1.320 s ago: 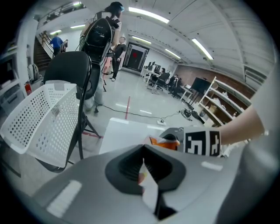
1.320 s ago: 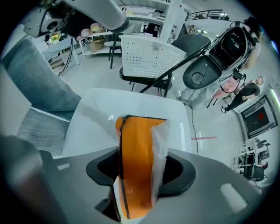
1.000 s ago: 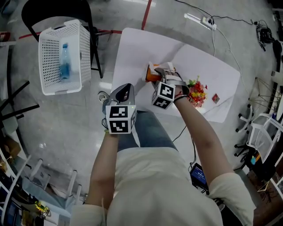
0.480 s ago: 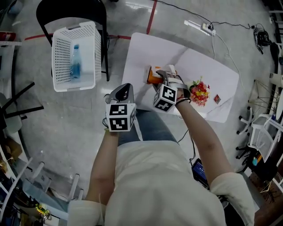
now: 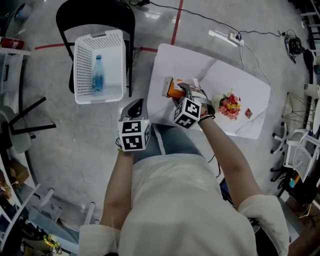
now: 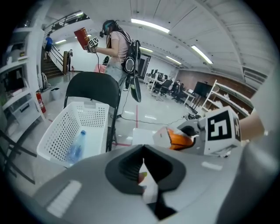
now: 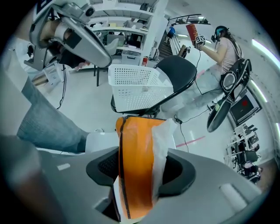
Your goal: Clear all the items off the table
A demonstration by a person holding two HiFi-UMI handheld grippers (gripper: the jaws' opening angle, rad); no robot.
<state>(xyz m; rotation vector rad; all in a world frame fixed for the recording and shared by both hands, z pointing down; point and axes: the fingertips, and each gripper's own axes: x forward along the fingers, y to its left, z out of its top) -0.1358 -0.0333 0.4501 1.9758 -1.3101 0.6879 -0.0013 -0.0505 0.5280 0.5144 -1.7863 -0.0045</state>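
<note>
The counter (image 5: pixel 240 75) was a white top set at a slant on a grey, glossy floor (image 5: pixel 60 140), with a red tape line (image 5: pixel 177 19) running up to its far edge. Two items lay on its right part: a bunch of coloured flowers (image 5: pixel 231 106) and, just beside it toward the corner, a small red item (image 5: pixel 248 113). The right tongs (image 7: pixel 142 153) were pinching an orange packet (image 7: pixel 133 175) with a white edge, gripped by its lower part and standing up between the jaws. In the head view the packet sat over the counter's near left part, and in the left gripper view it appeared clear of the surface. The left tongs (image 6: pixel 143 151) were pressed together and carried nothing, off the counter's near left edge and above the person's knee. To the left a black folding chair (image 5: pixel 95 12) bore a white perforated basket (image 5: pixel 82 65), and a clear plastic bottle (image 5: pixel 97 73) lay flat inside it. A power strip (image 5: pixel 231 36) with trailing cables lay on the floor beyond the counter. Strip lights (image 6: pixel 148 25) ran along the ceiling, and a second person (image 6: pixel 114 41) stood behind the chair, with desks farther back.
</note>
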